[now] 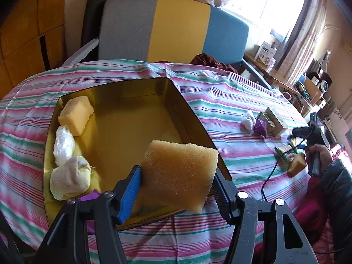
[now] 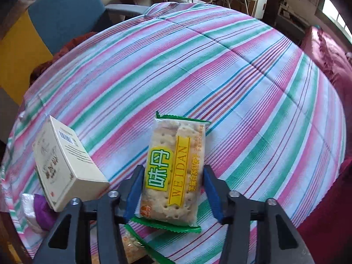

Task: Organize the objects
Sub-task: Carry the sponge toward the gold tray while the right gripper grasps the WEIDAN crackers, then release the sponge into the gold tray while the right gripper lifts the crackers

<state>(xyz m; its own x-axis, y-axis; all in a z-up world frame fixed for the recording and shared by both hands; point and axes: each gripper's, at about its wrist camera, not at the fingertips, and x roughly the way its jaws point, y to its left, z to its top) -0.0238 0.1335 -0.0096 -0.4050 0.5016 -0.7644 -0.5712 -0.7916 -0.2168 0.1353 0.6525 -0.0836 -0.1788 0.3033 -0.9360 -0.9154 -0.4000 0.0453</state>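
My left gripper [image 1: 176, 176] is shut on a yellow sponge [image 1: 182, 160], held tilted above the near right corner of a gold tin [image 1: 123, 132]. Along the tin's left side lie another yellow sponge [image 1: 76, 115], a white wad [image 1: 63, 145] and a cream sock bundle [image 1: 70, 178]. My right gripper [image 2: 173, 169] points down at the striped tablecloth [image 2: 220, 77], open. A cracker packet [image 2: 176, 165] lies flat between its blue pads, uncompressed. It rests partly on a second packet [image 2: 136, 246].
A cream box [image 2: 66, 167] stands left of the right gripper, with a white wad [image 2: 28, 211] and a purple wrapper [image 2: 44, 213] beside it. A small sponge [image 1: 297, 165] and a black cable [image 1: 270, 176] lie near the person's hand [image 1: 321, 156]. A grey-yellow-blue chair [image 1: 176, 28] stands behind the table.
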